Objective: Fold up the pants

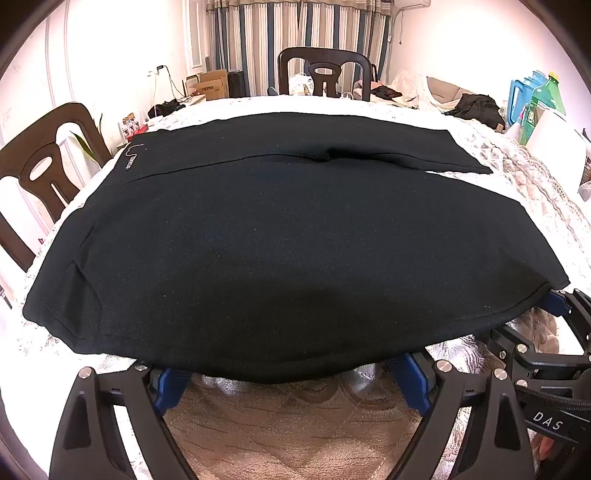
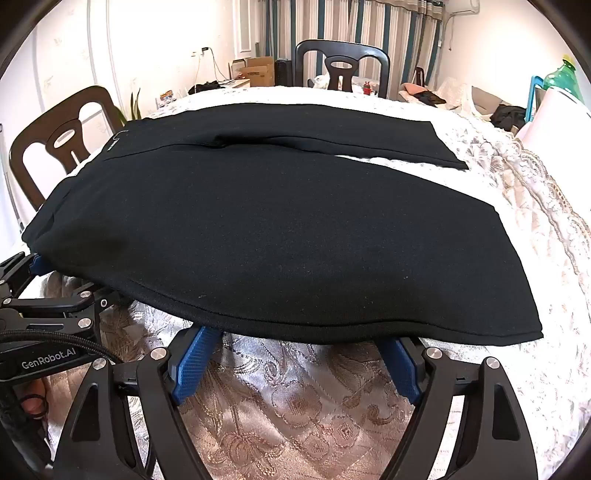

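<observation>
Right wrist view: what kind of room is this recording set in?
Most likely a home dining or living room: a table under a lace tablecloth, dark dining chairs around it, striped curtains behind, and black pants spread out for folding.

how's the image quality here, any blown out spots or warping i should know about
Left wrist view: strong fisheye bending of the table edge, dark corners; the wall is blown out white, and the black pants show almost no fabric detail. Right wrist view: same warping; the tablecloth glares bright at right, while the patterned cloth near the right gripper stays sharp.
</observation>
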